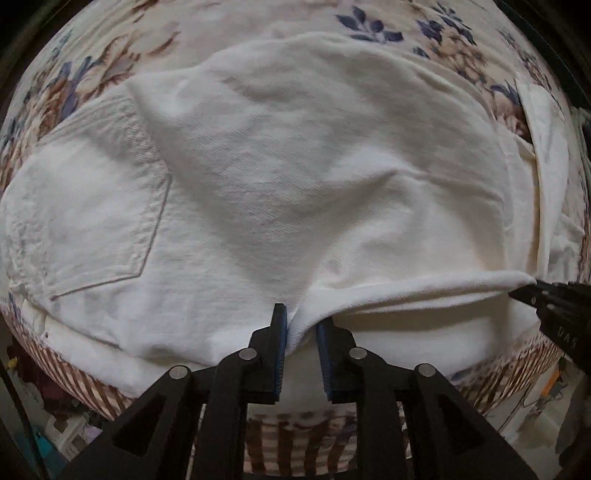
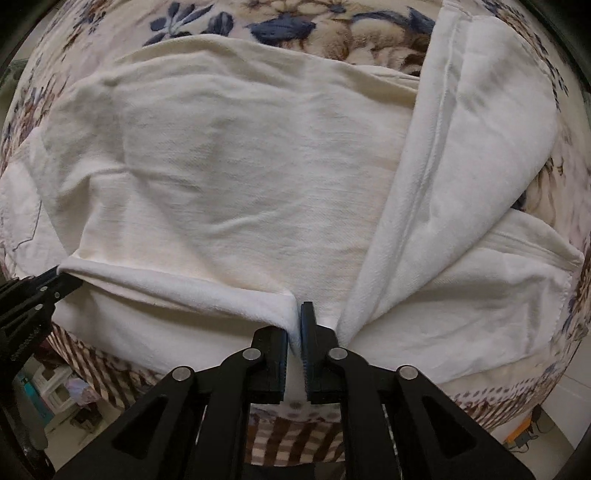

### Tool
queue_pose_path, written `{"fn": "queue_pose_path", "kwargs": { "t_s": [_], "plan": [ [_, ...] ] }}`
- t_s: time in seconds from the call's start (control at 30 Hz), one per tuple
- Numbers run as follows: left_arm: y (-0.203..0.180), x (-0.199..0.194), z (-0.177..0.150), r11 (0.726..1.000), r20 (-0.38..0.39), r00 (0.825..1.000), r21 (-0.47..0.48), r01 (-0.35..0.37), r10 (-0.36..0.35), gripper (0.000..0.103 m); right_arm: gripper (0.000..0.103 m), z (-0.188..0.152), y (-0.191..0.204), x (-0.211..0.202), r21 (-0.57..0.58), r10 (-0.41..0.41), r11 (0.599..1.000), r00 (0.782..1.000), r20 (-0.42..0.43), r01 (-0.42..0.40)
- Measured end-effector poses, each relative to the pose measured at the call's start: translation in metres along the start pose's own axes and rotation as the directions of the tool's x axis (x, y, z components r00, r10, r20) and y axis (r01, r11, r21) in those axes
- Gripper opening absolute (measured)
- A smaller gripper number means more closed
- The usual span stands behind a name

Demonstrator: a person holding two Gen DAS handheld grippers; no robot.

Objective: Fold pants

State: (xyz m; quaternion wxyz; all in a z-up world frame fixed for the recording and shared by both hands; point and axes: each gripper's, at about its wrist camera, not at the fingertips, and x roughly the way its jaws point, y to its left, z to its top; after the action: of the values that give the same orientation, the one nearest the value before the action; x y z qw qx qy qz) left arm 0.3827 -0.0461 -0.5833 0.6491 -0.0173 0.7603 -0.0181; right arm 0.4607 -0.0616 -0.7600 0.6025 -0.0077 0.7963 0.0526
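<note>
My left gripper (image 1: 301,326) pinches the folded edge of the white pants (image 1: 295,166), its blue pads nearly together with cloth bunched between them; my right gripper (image 2: 298,325) grips the same folded edge further along, its pads narrow with a thin ridge of cloth clamped between them. The pants lie spread on a flowered blanket (image 1: 388,26), the blanket showing beyond their far edge and as a brown striped border (image 1: 96,387) on the near side of them; a back pocket (image 1: 92,206) sits on the pants to the left of my left gripper; a pant leg (image 2: 461,147) lies folded across the pants to the right of my right gripper; the edge I hold runs taut between both grippers, lifted slightly above the layer of pants beneath.
</note>
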Motion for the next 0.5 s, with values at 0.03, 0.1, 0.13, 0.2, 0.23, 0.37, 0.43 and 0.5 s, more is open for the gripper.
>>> {"fn": "queue_pose_path", "kwargs": {
  "t_s": [0.03,0.1,0.13,0.2,0.23,0.37,0.43,0.5],
  "plan": [
    [0.0,-0.004,0.0,1.0,0.006,1.0,-0.004,-0.015,0.015,0.026,0.009,-0.001,0.003,-0.001,-0.008,-0.014,1.0,1.0,-0.006,0.014],
    [-0.001,-0.013,-0.003,0.999,0.023,0.998,-0.006,-0.052,0.052,0.041,0.025,0.0,0.007,-0.009,-0.012,-0.018,1.0,1.0,-0.012,0.017],
    [-0.002,-0.019,-0.004,0.998,0.037,0.997,-0.004,-0.069,0.069,0.057,0.052,-0.001,0.008,-0.014,-0.008,-0.009,1.0,1.0,-0.01,0.009],
    [-0.001,-0.03,-0.006,0.996,0.072,0.993,-0.008,-0.092,0.092,0.091,0.085,-0.002,0.012,-0.032,-0.009,0.003,1.0,1.0,0.019,-0.003],
    [0.001,-0.035,-0.007,0.995,0.089,0.991,-0.017,-0.1,0.101,0.095,0.086,-0.004,0.013,-0.039,-0.01,0.0,1.0,0.999,0.033,0.001],
    [0.014,-0.058,-0.009,0.992,0.132,0.986,-0.086,-0.093,0.104,0.095,0.086,-0.009,0.005,-0.071,0.035,0.01,0.999,0.996,0.087,-0.013],
    [0.024,-0.068,-0.009,0.987,0.158,0.982,-0.135,-0.084,0.105,0.095,0.086,-0.003,-0.011,-0.091,0.1,-0.003,0.995,0.992,0.129,-0.01],
    [0.037,-0.076,-0.006,0.973,0.191,0.968,-0.194,-0.124,0.161,0.095,0.086,0.012,-0.031,-0.106,0.175,-0.052,0.984,0.985,0.162,0.023]
  ]
}}
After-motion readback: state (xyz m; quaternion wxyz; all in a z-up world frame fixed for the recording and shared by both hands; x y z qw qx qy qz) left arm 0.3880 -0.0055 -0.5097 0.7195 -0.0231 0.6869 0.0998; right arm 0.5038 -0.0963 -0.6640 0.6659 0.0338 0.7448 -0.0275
